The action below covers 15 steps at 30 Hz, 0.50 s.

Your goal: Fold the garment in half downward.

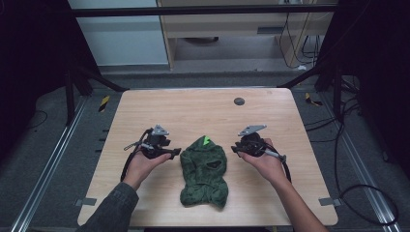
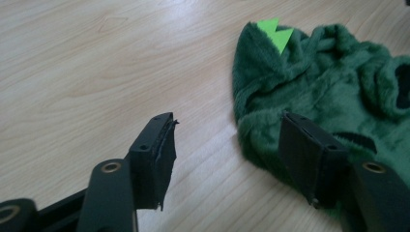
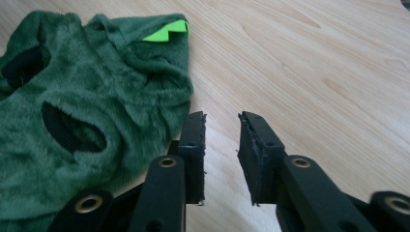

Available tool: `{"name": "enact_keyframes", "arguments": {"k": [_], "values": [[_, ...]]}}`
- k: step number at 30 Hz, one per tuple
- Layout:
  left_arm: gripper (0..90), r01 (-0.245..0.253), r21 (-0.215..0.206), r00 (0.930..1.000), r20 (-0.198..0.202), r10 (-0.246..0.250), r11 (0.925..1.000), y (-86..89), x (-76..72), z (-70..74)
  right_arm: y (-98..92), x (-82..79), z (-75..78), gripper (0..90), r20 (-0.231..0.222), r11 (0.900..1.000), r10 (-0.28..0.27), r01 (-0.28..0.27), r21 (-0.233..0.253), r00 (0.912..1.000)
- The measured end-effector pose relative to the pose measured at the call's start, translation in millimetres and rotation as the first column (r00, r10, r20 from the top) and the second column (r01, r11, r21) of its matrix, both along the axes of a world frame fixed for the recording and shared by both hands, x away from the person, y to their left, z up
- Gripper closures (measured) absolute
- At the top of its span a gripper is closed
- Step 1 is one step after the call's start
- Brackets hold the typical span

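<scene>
1. Jaws: the left gripper (image 2: 225, 154) is holding its jaws wide apart, gripping nothing; the right gripper (image 3: 221, 154) is holding its jaws a narrow gap apart, also gripping nothing.
2. A light wooden table (image 1: 203, 108) is filling the middle of the scene.
3. A fuzzy green garment (image 1: 204, 171) is lying flat at the table's near middle, between the two grippers.
4. The left gripper is hovering just left of the garment, one jaw over its edge.
5. The right gripper is hovering just right of it, over bare wood.
6. Bright green spikes (image 2: 274, 32) are sticking up at the garment's far end.
</scene>
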<state>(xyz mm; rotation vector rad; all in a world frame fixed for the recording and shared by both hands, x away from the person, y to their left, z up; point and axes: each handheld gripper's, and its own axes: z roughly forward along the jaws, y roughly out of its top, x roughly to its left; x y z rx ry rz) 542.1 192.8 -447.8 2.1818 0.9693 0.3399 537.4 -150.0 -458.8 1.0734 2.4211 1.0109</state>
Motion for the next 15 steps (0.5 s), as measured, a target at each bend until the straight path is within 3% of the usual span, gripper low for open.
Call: {"name": "enact_keyframes", "arguments": {"k": [2, 7, 9, 15], "values": [[43.4, 0.007, -0.011, 0.9999, -0.008, -0.008, 0.9999, -4.5, 2.7, 0.3, 4.0, 3.8, -0.3, 73.6, -0.004, 1.0, 0.004, -0.004, 0.006, 1.0], [45.5, 0.041, 0.028, 0.9991, -0.01, -0.041, 0.9988, -17.4, 9.9, -2.1, 19.4, 11.9, -5.3, 70.5, -0.026, 0.999, 0.03, -0.03, 0.015, 0.9992], [45.0, 0.038, 0.025, 0.9992, -0.014, -0.038, 0.999, -19.1, 10.7, -3.3, 22.4, 12.2, -6.2, 69.0, -0.035, 0.999, 0.034, -0.034, 0.021, 0.9988], [36.9, 0.039, 0.047, 0.9991, -0.017, -0.039, 0.9981, -23.3, 16.4, -9.3, 39.0, 15.9, -17.0, 61.4, -0.066, 0.998, 0.062, -0.062, 0.007, 0.9959]]}}
